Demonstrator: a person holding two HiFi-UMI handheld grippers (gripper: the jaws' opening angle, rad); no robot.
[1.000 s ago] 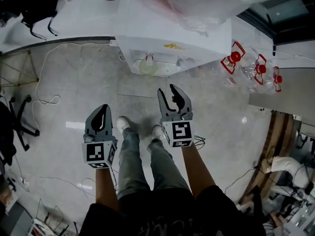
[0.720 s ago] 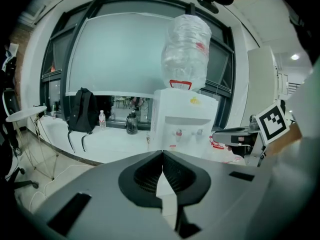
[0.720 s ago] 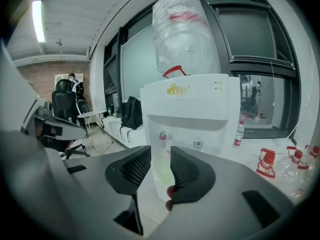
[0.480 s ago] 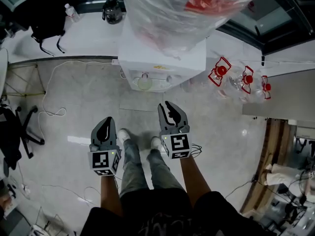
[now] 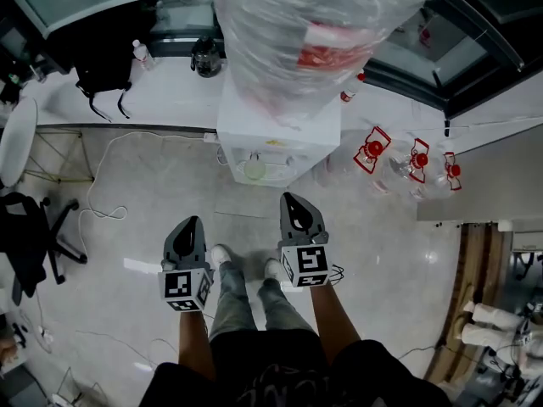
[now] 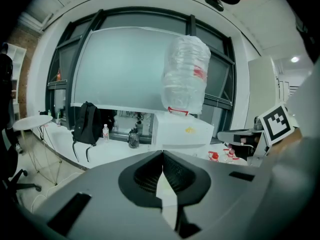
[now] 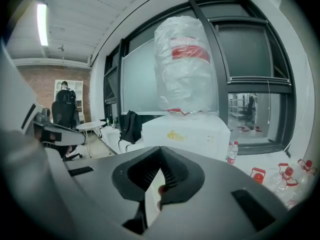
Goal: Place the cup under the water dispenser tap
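**A:** How do the fingers stand?

**B:** The left gripper point(image 5: 191, 221) has its fingers closed, tip to tip, with nothing between them. The right gripper point(image 5: 293, 198) has just been closing its fingers. They meet as well, and nothing is between them. Both grippers are held side by side above the person's legs point(image 5: 246, 303).

**A:** And the cup?

**B:** The pale green cup point(image 5: 254, 170) stands in the recess of the white water dispenser point(image 5: 284, 138), beneath the taps. Which tap it is under, I cannot tell. It is well apart from both grippers, with grey floor point(image 5: 170, 193) between.

**A:** What lies beyond?

**B:** A large bottle wrapped in clear plastic point(image 5: 322, 32) sits on top of the dispenser. To the right of the dispenser, empty bottles with red handles point(image 5: 373, 151) lie on the floor. Behind it, a white ledge point(image 5: 170, 91) under the window bears a black backpack point(image 5: 102, 66), a small water bottle point(image 5: 142, 55) and a dark jug point(image 5: 206, 58).
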